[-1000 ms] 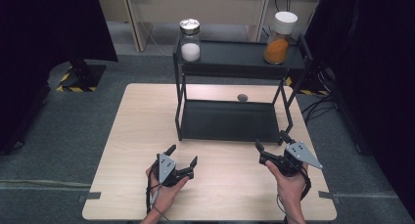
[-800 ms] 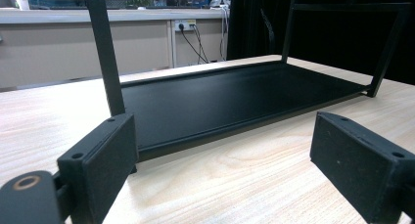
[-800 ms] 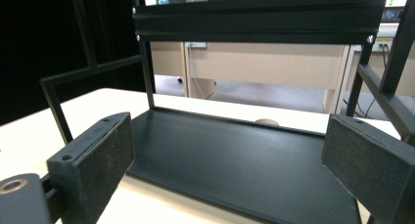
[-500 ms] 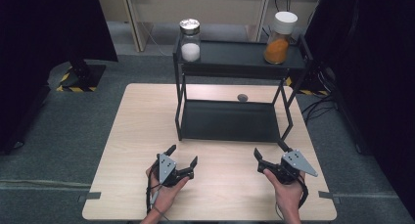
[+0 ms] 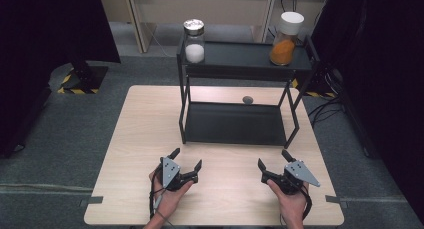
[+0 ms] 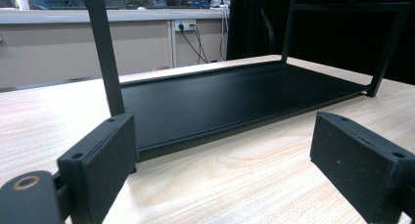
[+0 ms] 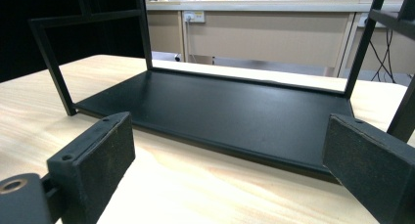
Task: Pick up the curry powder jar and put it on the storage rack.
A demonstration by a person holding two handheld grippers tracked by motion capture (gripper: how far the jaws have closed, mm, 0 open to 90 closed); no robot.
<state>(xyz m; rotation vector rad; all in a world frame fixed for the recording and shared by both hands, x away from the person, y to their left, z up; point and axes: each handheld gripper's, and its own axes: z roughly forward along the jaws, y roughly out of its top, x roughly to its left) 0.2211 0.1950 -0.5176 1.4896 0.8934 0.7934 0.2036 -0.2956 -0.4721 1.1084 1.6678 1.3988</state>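
While both jaws stand wide and empty, the left gripper [image 5: 186,165] and right gripper [image 5: 274,162] hover low before the black two-tier metal shelf [image 5: 235,123] (jars on top); likely a reach comes next.
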